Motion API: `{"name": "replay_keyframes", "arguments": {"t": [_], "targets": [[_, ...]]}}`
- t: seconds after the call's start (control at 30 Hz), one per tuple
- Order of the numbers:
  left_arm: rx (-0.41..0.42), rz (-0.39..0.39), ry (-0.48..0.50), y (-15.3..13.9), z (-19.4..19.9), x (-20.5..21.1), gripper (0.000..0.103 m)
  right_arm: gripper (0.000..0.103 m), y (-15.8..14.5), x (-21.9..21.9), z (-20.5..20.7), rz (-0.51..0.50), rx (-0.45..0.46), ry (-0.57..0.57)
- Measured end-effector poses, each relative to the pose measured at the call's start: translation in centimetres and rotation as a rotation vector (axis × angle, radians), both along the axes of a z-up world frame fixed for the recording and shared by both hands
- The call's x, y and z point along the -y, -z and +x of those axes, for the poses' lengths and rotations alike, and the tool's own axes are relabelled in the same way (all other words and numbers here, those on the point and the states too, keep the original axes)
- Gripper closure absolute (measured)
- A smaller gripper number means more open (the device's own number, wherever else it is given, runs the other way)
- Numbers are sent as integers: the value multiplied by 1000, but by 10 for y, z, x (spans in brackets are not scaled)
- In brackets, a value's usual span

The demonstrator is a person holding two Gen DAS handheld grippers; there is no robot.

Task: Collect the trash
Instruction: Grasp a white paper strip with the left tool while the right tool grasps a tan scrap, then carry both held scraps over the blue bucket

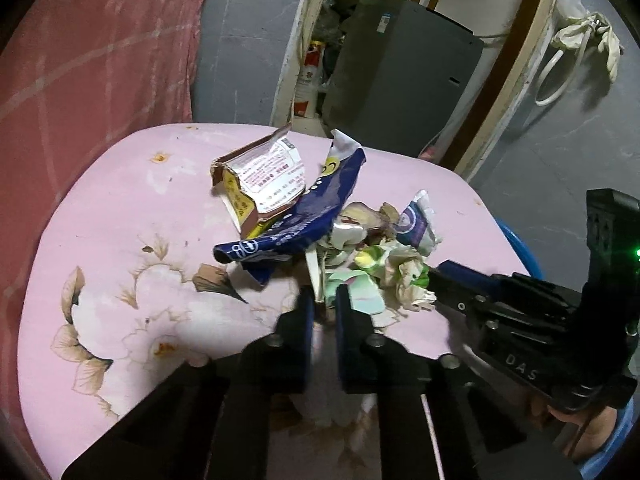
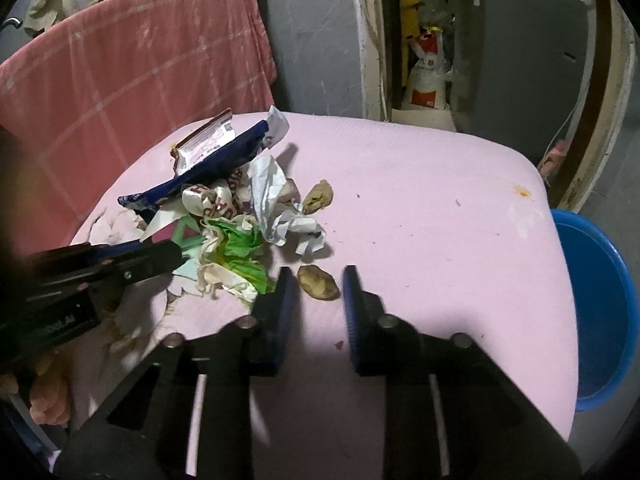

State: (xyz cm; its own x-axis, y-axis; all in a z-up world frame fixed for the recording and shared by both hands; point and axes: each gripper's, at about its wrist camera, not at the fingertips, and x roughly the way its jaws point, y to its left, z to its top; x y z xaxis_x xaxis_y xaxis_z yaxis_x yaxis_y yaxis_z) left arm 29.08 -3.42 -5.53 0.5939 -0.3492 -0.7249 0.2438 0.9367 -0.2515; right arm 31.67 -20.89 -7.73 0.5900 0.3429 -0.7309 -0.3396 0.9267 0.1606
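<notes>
Though hidden from left wrist, peel (image 2: 318, 282).

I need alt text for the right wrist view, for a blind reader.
The right gripper is open around a brown peel on a pink table, beside a trash pile. A blue basin sits at the right.

Pink floral tablecloth (image 2: 420, 208) on table, stained in spots, pink plaid towel (image 2: 132, 64) draped behind, grey wall (image 2: 316, 28), cream door frame (image 1: 516, 80), grey cabinet (image 1: 404, 80) in cluttered doorway, blue plastic basin (image 2: 600, 300) beside table, dim light
</notes>
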Motion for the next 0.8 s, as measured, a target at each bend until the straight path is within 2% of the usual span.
{"name": "replay_keyframes", "arguments": {"t": [0.27,0.47,0.7,0.8], "targets": [[45,15,-8,-11,-14,9,102,87,-6,13,-12,66,41,23],[147,33,1,-29,-32,24,102,87,-32,32,-39,96,222,87],[302,-11,25,-63,-42,55,102,87,-68,66,-69,98,453,190],[352,-35,50,-76,-39,73,102,87,-81,87,-78,99,526,254]]}}
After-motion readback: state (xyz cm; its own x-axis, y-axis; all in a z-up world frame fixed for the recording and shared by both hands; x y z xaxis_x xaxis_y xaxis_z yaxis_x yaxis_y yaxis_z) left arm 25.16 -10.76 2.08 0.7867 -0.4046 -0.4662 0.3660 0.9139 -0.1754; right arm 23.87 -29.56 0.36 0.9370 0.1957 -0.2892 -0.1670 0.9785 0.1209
